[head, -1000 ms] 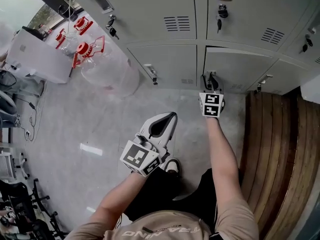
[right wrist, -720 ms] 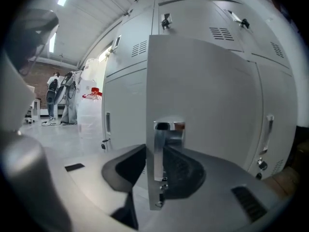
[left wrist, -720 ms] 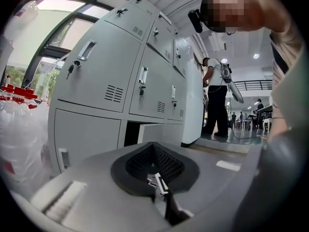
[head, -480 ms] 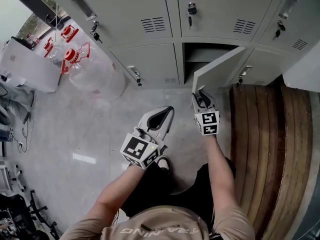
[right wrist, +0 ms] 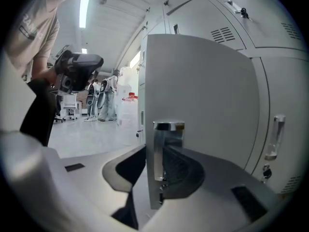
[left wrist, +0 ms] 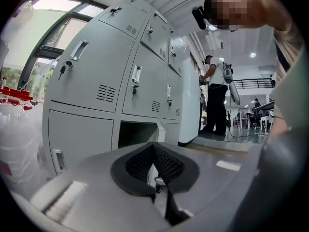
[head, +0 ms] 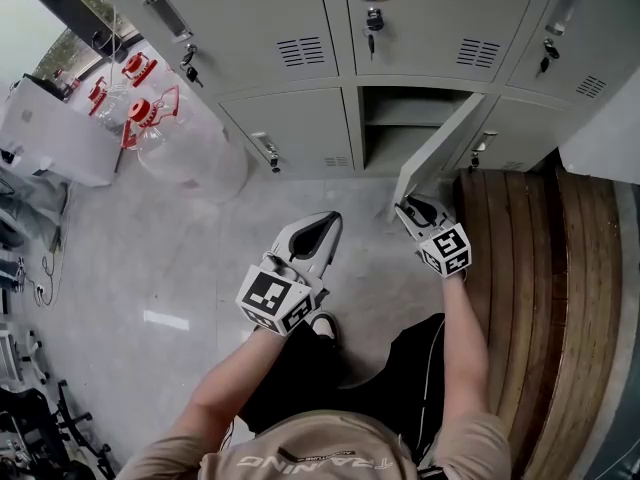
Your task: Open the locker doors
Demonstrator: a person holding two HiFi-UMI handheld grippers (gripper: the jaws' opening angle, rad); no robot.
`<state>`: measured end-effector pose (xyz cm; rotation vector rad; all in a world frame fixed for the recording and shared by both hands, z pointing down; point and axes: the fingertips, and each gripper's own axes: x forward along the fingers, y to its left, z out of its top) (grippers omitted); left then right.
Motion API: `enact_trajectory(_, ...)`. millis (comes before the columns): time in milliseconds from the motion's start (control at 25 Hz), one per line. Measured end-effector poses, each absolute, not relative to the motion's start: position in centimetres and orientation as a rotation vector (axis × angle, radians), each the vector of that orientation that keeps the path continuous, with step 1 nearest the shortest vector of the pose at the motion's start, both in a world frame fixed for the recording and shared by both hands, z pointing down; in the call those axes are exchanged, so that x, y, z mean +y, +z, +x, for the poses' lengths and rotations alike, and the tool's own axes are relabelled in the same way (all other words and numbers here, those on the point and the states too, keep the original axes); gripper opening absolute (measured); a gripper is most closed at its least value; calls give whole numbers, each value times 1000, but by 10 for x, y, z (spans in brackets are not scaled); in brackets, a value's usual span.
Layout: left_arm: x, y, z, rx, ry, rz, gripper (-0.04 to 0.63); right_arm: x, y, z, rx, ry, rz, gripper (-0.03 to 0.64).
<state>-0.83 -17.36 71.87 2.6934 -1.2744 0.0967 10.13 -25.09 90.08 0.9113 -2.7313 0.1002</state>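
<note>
The right hand-held gripper (head: pixel 410 208) is clamping the free edge of the lower middle locker door (head: pixel 435 153), its jaws having just been closing slightly on the panel beside the chrome handle (right wrist: pixel 166 149). That door is standing swung out from the locker bank, showing a shelf (head: pixel 405 118) inside. The left hand-held gripper (head: pixel 330 218) is hovering over the floor, jaws together and empty. The wooden bench (head: pixel 530 268) is lying close to the right of the open door. Clear water jugs (head: pixel 190 153) with red handles are standing to the left. Keys (head: pixel 372 23) are hanging from an upper lock. The person's shirt (head: pixel 320 460) is showing "TRAINING", upside down.
</note>
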Motion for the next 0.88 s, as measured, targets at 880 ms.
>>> enact_trajectory(880, -171, 723, -12, -1268, 144, 2692, 6, -193, 899, 243, -2849, 321, 723, 109)
